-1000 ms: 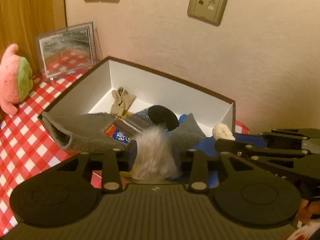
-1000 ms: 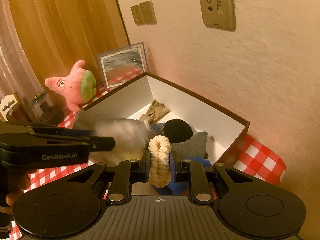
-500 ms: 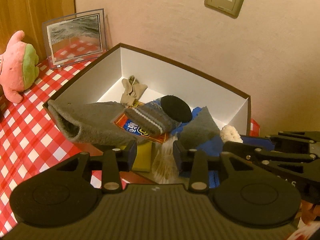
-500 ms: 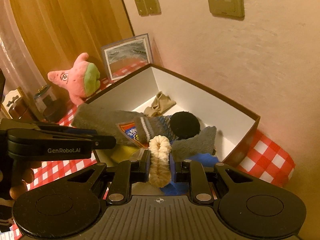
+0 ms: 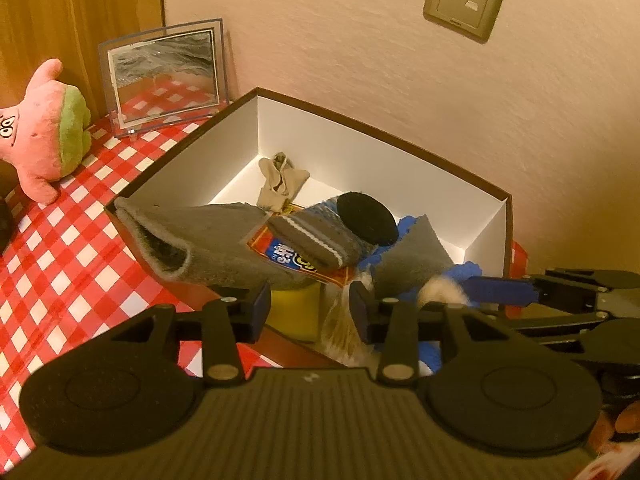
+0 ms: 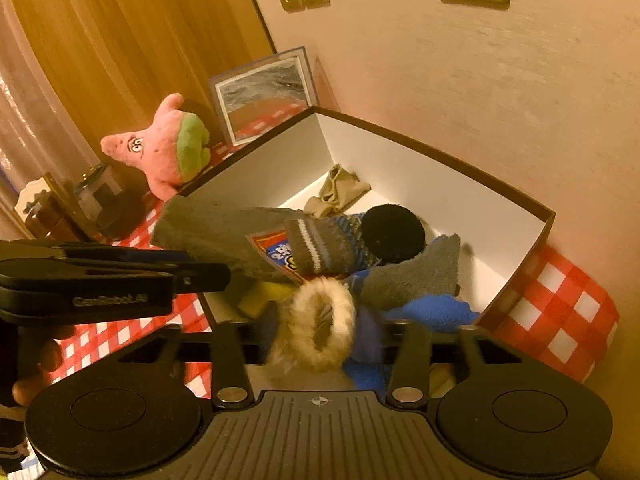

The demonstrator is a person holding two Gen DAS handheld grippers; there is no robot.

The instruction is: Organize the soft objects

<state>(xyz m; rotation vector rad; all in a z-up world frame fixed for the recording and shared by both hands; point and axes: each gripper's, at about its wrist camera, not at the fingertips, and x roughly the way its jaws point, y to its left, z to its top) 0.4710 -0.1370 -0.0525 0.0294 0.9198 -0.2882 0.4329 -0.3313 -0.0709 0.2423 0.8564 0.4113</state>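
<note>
The right gripper (image 6: 318, 336) is standing spread, its jaws having just been opening, and the cream fluffy scrunchie (image 6: 320, 324) is sitting loose between them at the lower centre of the right wrist view, its ring facing the camera; whether either pad is still touching it cannot be told through the blur. The left gripper (image 5: 310, 308) is likewise spread, having just been opening a little, with no item pinched; a pale furry tuft (image 5: 344, 328) is lying just beside its right finger, low in the left wrist frame. The box (image 5: 224, 152), white inside with a dark rim, is lying directly ahead of both tools on the red checked cloth (image 5: 60, 248), its long axis running from upper left to lower right of the frame. It is holding a beige cloth piece (image 5: 280, 178) near the far corner, a long grey sock (image 5: 208, 240) draped over the near left rim, a striped grey sock (image 5: 316, 240) on a printed packet (image 5: 280, 254), a black round pad (image 5: 366, 220), a grey cloth (image 5: 412, 260), blue fabric (image 6: 432, 308) and a yellow item (image 5: 294, 312) underneath. The scrunchie appears to be over the near edge of the box, so the right hand is judged the nearer for clearing away. A pink plush toy (image 5: 44, 128) is remaining outside at the left, well apart, nearer the left hand.
</note>
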